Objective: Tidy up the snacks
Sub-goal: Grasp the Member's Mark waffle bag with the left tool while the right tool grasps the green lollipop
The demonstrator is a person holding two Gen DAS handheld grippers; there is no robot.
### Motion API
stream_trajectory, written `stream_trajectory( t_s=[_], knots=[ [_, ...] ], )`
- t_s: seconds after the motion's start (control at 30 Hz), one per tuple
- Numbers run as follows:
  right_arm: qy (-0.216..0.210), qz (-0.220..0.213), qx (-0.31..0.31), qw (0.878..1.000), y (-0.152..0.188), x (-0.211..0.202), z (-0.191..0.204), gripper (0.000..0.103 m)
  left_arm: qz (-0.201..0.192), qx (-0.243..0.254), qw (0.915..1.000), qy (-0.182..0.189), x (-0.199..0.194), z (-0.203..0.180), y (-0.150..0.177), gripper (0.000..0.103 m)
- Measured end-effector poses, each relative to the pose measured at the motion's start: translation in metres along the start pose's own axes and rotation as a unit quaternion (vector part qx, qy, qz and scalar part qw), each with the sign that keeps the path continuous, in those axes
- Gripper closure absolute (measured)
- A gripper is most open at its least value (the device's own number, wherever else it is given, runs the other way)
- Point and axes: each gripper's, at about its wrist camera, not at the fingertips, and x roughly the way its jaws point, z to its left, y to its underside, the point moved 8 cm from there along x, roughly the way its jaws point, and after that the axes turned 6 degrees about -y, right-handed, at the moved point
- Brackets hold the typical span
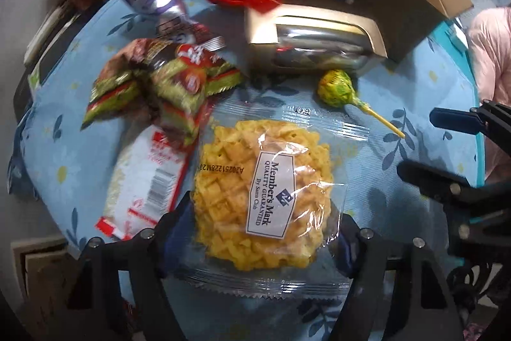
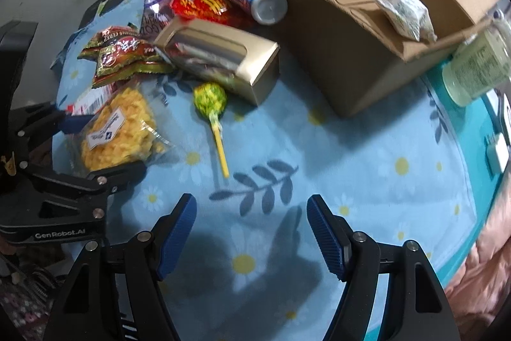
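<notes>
Straddling the clear Member's Mark snack pack (image 1: 258, 190), my left tool (image 1: 265, 232) is gripping it, one finger on each side, as the right wrist view confirms. Beside it the green lollipop (image 2: 210, 99) is lying on the flowered cloth (image 2: 367, 168), just in front of the gold box (image 2: 223, 56). My right tool (image 2: 252, 232) is hovering spread wide, holding nothing. Beyond, the cardboard box (image 2: 351, 59) is sitting open with two packets inside.
</notes>
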Motion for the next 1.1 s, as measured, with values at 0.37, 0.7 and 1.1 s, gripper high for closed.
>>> stream_trajectory(
  t_s=[0.37, 0.7, 1.1],
  knots=[
    [-0.036, -0.035, 0.025, 0.998, -0.04, 0.018, 0.01, 0.044, -0.002, -0.041, 0.999, -0.015, -0.004, 0.03, 0.012, 0.029],
    [-0.039, -0.045, 0.005, 0.998, -0.057, 0.034, 0.023, 0.06, -0.009, -0.048, 0.9986, -0.019, -0.003, 0.037, 0.009, 0.029],
    [-0.05, -0.044, -0.005, 0.998, -0.054, 0.031, 0.036, 0.077, -0.005, -0.061, 0.998, -0.014, -0.007, 0.039, 0.006, 0.03]
  ],
)
